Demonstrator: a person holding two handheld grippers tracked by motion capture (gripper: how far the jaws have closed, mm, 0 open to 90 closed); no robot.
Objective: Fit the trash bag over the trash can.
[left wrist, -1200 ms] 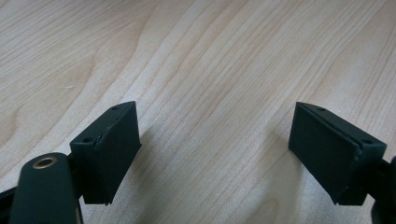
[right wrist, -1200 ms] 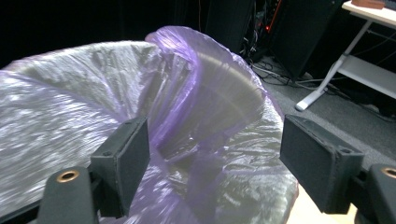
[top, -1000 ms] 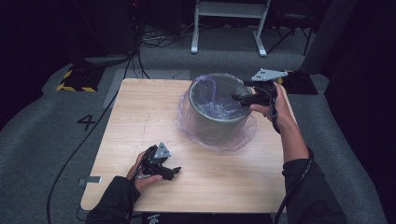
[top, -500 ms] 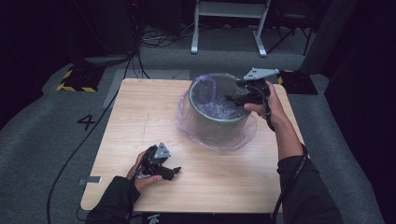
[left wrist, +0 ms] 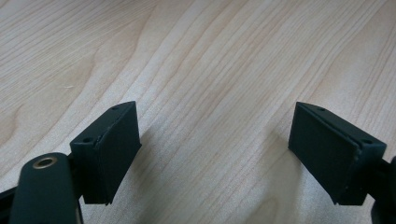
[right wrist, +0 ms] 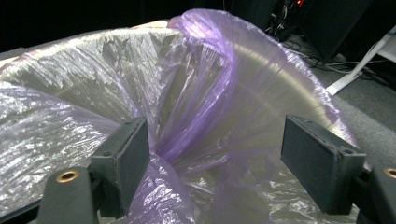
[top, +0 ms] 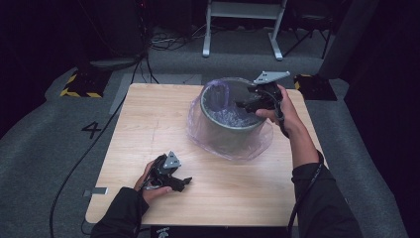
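A grey round bin (top: 230, 135) stands at the far right of the wooden table (top: 148, 114), lined with a thin purple see-through bag (top: 216, 93) whose skirt spreads around the bin's foot. My right gripper (top: 241, 105) hovers over the bin's right rim and points left into the opening. In the right gripper view its jaws (right wrist: 217, 149) stand wide apart, with a bunched fold of the bag (right wrist: 205, 84) rising between them and brushing the left pad. My left gripper (top: 184, 182) rests near the table's front edge, open over bare wood (left wrist: 215, 135).
Grey carpet surrounds the table, with cables running at the left. A white metal stand (top: 242, 20) and a yellow-black striped block (top: 79, 87) sit beyond the far edge. The table's left half is bare wood.
My right gripper has shifted slightly left, from the bin's right rim further over its opening. The left gripper has stayed where it was.
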